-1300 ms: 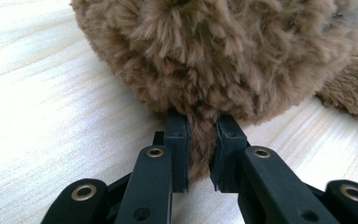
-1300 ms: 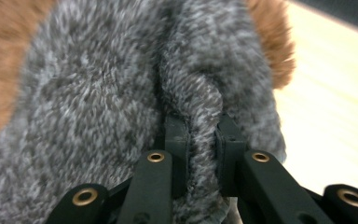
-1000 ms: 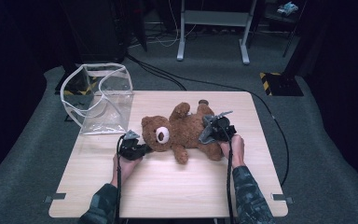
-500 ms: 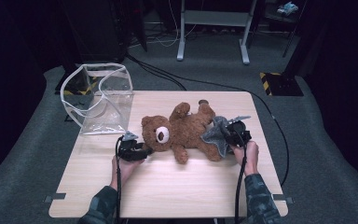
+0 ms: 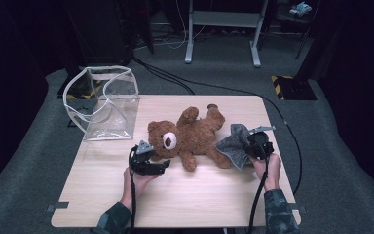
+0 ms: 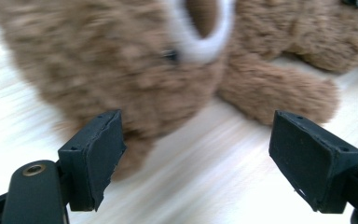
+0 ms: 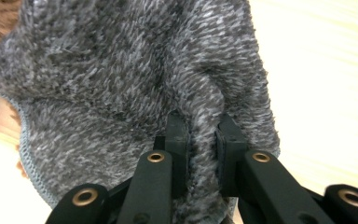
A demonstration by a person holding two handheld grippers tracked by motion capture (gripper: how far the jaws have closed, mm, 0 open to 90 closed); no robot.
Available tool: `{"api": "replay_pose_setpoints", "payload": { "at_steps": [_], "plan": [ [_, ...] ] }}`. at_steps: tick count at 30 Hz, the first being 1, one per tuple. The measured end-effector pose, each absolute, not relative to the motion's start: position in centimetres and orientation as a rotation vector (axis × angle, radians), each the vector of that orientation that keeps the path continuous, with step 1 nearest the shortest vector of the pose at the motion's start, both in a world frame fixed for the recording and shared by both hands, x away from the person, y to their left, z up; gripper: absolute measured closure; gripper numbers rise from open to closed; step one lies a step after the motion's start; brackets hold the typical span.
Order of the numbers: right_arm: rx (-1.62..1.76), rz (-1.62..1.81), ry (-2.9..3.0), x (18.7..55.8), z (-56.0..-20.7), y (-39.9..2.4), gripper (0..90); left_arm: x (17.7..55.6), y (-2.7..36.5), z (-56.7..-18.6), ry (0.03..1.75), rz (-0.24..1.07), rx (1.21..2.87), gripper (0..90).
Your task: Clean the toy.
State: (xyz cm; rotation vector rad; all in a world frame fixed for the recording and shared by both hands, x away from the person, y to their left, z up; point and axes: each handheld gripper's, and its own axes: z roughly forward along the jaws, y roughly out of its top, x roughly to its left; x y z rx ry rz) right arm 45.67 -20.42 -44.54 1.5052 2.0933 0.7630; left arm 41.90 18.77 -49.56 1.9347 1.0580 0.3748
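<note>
Black rubber pads are seen on the two jaws of the left gripper (image 6: 198,161), and the jaws are spread wide with nothing between them. They have just been opening. Bare table is seen in the gap, and the head of the teddy bear (image 6: 168,70) lies just past the tips. In the high view the left gripper (image 5: 163,165) is held low by one hand (image 5: 137,179), just beside the bear's head.

The right gripper (image 7: 200,135) is pinched tight on a fold of one grey cloth (image 7: 135,79). The cloth is soft and fuzzy, with a stitched edge. In the high view the right gripper (image 5: 250,146) is held by the other hand (image 5: 269,168), and the grey cloth (image 5: 231,143) is lifted by it at the bear's legs.

One teddy bear (image 5: 195,134) is counted. It is brown and furry, with a white snout, and it is laid on its back in the middle of the table (image 5: 199,200). The table is flat, pale wood with round corners.

One clear plastic bag (image 5: 104,105) with white edges is stood open at the far left corner, well apart from the bear.
</note>
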Motion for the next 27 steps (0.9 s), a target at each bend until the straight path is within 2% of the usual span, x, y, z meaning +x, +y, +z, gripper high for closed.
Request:
{"api": "replay_pose_setpoints", "payload": {
  "at_steps": [15, 22, 27],
  "plan": [
    [1.557, 0.766, 2.054, 45.1, -44.9, -21.6, 78.9, 41.5, 11.5, -50.6, 0.995, 0.356, 2.028, 19.2],
    [1.560, 0.778, 2.059, 45.0, -45.1, -21.5, 78.9, 41.7, 9.8, -51.4, 1.016, 0.396, 2.039, 24.8],
    [1.557, 0.783, 2.056, 45.0, -45.1, -21.6, 78.9, 41.8, 9.6, -51.7, 1.041, 0.443, 2.022, 45.9]
  ]
}}
